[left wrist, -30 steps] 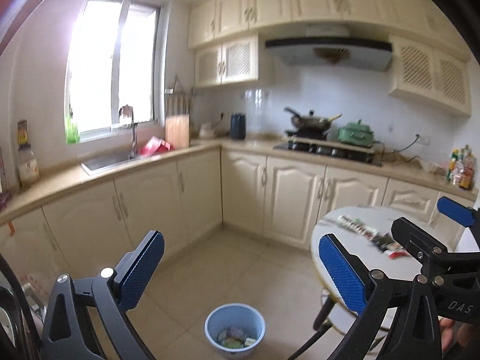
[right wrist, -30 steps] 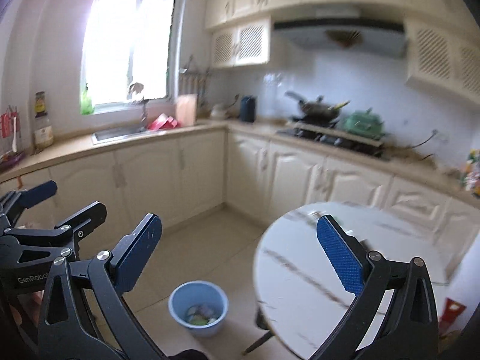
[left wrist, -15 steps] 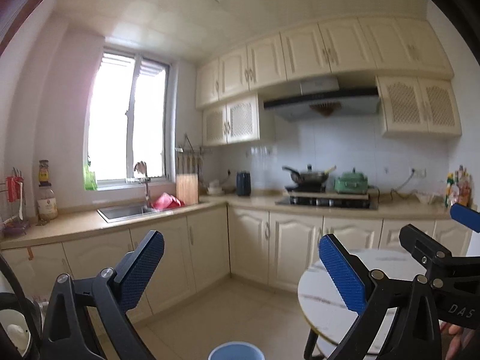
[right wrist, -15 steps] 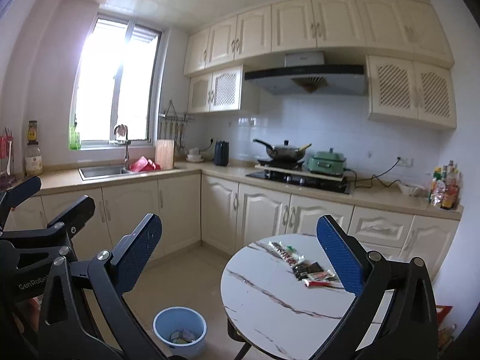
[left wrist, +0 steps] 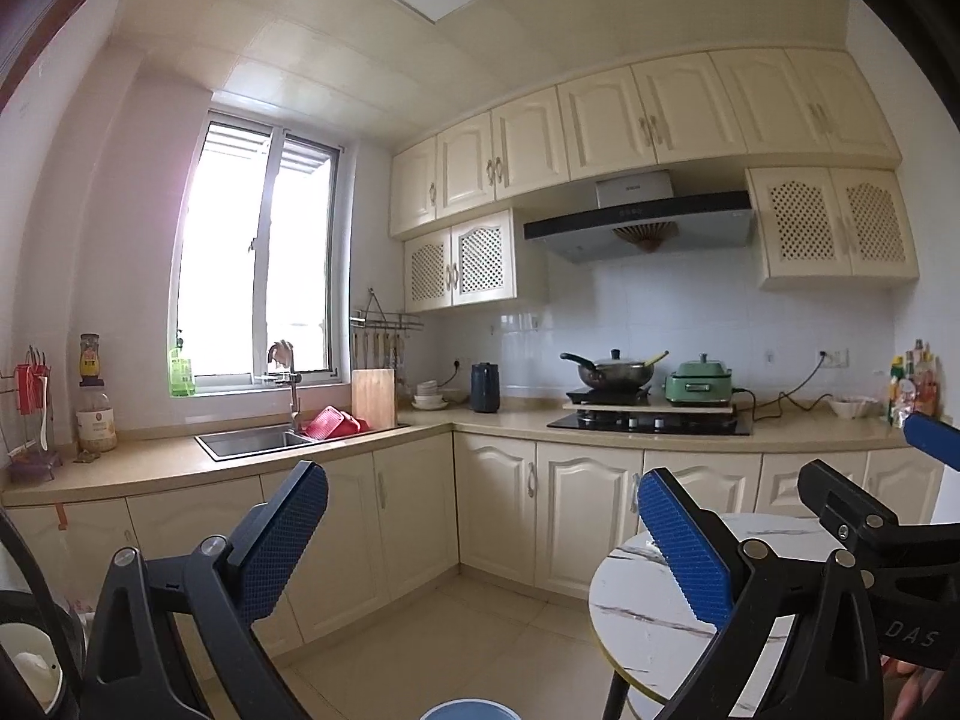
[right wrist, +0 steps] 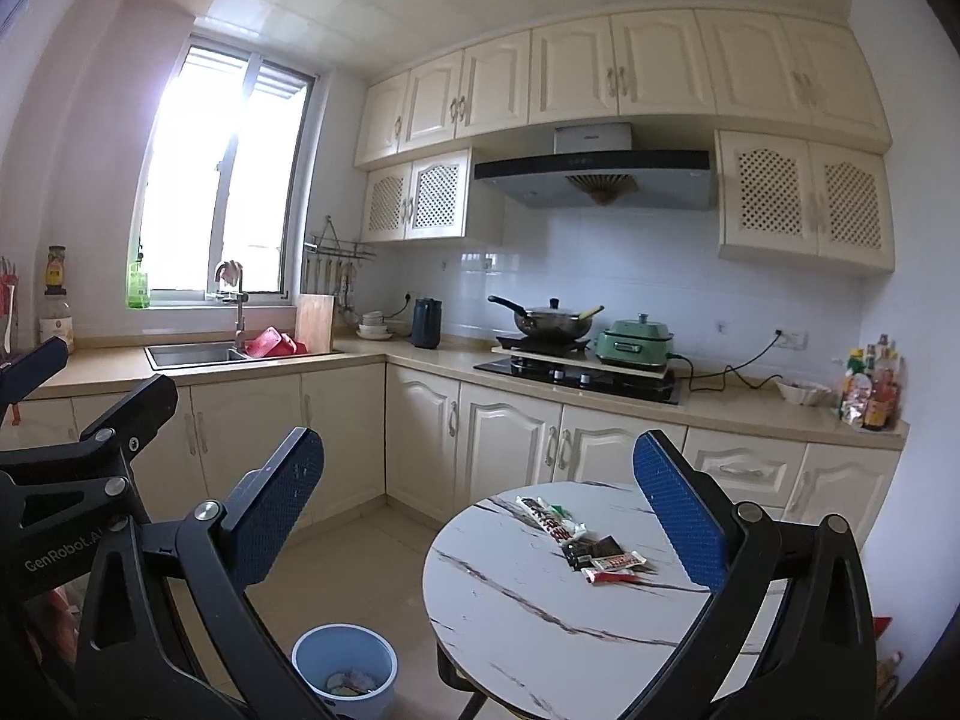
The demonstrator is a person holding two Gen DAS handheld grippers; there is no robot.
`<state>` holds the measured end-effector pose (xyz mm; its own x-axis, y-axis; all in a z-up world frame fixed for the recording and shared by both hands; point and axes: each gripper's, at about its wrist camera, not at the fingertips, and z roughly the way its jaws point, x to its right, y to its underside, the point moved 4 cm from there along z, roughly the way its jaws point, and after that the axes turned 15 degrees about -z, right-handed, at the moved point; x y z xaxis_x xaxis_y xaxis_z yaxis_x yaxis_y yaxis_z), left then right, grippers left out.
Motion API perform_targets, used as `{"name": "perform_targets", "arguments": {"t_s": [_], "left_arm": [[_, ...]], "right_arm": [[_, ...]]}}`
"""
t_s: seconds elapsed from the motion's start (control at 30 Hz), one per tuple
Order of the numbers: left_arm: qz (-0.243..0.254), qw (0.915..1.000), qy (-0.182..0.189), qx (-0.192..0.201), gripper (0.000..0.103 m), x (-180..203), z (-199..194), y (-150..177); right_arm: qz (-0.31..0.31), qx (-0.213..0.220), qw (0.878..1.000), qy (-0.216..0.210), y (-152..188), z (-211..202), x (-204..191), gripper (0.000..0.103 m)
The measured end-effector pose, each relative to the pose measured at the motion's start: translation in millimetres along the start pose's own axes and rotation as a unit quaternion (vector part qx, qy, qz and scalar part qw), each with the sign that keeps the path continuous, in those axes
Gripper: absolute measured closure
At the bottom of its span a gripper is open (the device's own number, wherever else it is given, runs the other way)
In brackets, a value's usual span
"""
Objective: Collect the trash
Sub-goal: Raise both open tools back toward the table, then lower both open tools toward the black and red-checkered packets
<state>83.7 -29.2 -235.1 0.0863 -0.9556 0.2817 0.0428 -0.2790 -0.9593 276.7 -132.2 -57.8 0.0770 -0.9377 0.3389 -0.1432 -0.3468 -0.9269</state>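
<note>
Several snack wrappers (right wrist: 579, 543) lie on a round white marble table (right wrist: 540, 612) in the right wrist view. A blue trash bin (right wrist: 345, 669) with some rubbish in it stands on the floor left of the table; only its rim (left wrist: 468, 710) shows in the left wrist view. My right gripper (right wrist: 480, 516) is open and empty, held above the table, short of the wrappers. My left gripper (left wrist: 480, 546) is open and empty, held high and facing the kitchen counters. The table edge (left wrist: 648, 618) shows at its right.
An L-shaped counter runs along the walls with a sink (right wrist: 192, 354), a stove with a wok (right wrist: 549, 321) and a green pot (right wrist: 636, 336). Bottles (right wrist: 870, 384) stand at the right end. Tiled floor (right wrist: 360, 564) lies between cabinets and table.
Both cameras have tilted upward. The bin has slid to the bottom of the left view. The table and wrappers have come into clear view on the right. Both grippers stay open.
</note>
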Motion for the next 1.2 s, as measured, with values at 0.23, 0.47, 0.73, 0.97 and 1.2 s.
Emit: {"name": "perform_targets", "arguments": {"t_s": [0.23,0.47,0.73,0.97,1.2], "left_arm": [[0.008,0.9999,0.01,0.002,0.001,13.8,34.0,-30.7],[0.025,0.9991,0.033,-0.01,0.001,36.6,70.2,-36.7],[0.033,0.9958,0.058,-0.063,0.001,59.5,142.2,-32.9],[0.06,0.9804,0.066,-0.176,0.001,83.5,251.1,-17.4],[0.053,0.9436,0.074,-0.318,0.001,102.7,373.2,5.6]], "right_arm": [[0.004,-0.002,1.0,0.017,6.5,-1.6,9.0,0.0],[0.016,-0.02,0.999,0.035,22.3,8.5,30.1,0.0],[0.047,-0.078,0.995,0.051,74.8,44.2,75.7,0.0],[0.083,-0.17,0.979,0.076,143.9,100.4,136.0,0.0],[0.092,-0.265,0.958,0.054,211.0,178.6,164.2,0.0]]}}
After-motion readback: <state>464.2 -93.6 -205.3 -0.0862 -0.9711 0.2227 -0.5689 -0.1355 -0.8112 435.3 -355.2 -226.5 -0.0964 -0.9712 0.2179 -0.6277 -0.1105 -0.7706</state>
